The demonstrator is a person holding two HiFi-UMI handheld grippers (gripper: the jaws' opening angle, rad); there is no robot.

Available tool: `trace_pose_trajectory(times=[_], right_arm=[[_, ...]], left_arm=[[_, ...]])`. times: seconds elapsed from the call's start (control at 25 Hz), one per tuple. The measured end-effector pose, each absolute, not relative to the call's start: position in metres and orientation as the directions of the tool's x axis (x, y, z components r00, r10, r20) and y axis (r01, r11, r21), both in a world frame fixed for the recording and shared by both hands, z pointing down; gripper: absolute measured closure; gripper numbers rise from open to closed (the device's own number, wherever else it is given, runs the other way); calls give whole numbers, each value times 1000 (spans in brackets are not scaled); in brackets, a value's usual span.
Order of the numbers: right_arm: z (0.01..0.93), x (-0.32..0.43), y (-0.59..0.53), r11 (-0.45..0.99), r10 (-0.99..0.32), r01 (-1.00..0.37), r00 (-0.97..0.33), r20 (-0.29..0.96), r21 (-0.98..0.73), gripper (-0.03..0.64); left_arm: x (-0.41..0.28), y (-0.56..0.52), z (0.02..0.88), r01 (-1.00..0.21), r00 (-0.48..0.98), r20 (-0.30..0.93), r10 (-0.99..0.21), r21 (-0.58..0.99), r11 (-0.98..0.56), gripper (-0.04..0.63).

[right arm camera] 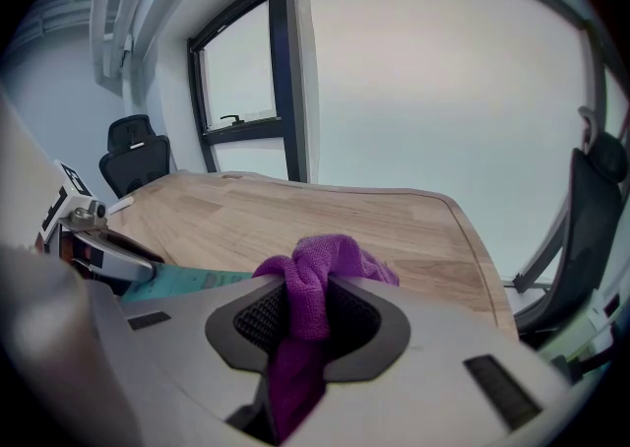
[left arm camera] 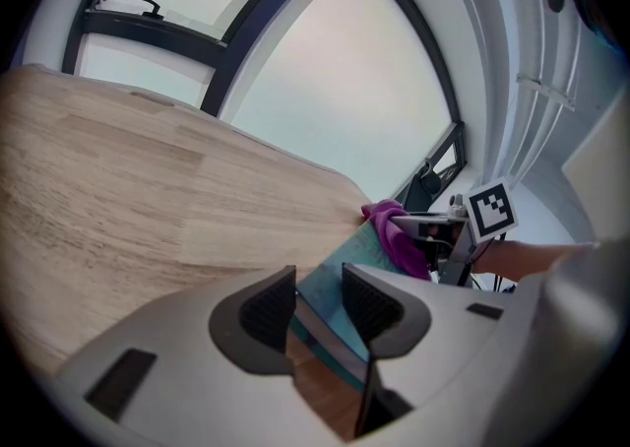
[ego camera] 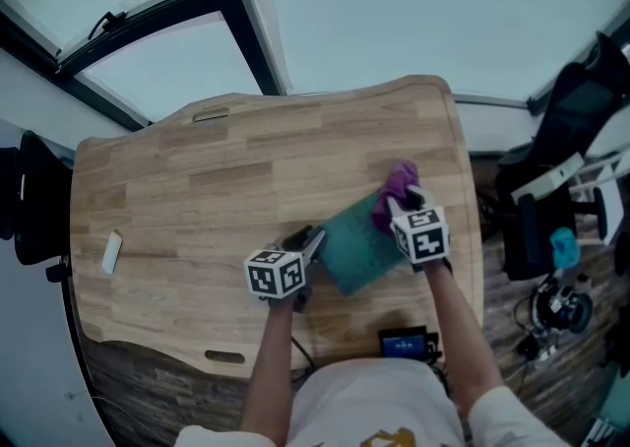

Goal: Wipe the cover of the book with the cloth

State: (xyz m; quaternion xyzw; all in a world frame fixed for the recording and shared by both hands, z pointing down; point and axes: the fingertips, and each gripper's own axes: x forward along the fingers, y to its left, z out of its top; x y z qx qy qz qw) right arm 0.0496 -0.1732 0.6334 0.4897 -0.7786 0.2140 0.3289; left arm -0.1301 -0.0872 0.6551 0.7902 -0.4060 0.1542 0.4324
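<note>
Gripping a bunched purple cloth [right arm camera: 317,273], the fingers of the right gripper [ego camera: 400,202] hold it at the teal book's [ego camera: 356,250] far corner. The book lies toward the wooden counter's [ego camera: 187,184] front right corner, its left edge clamped between the fingers of the left gripper [left arm camera: 318,305].

Wooden table [ego camera: 197,189], small white object [ego camera: 112,252] (near its left edge), black office chair [right arm camera: 136,161]
</note>
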Motion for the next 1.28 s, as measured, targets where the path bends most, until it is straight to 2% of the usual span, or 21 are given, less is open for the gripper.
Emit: trace_pose_trajectory(times=[1.28], right_arm=[[631,6,-156,499,-556,-865,-371,744,-58,540]], left_arm=[[-131,-87,656,-778,619,599,-509,555,-293,446]])
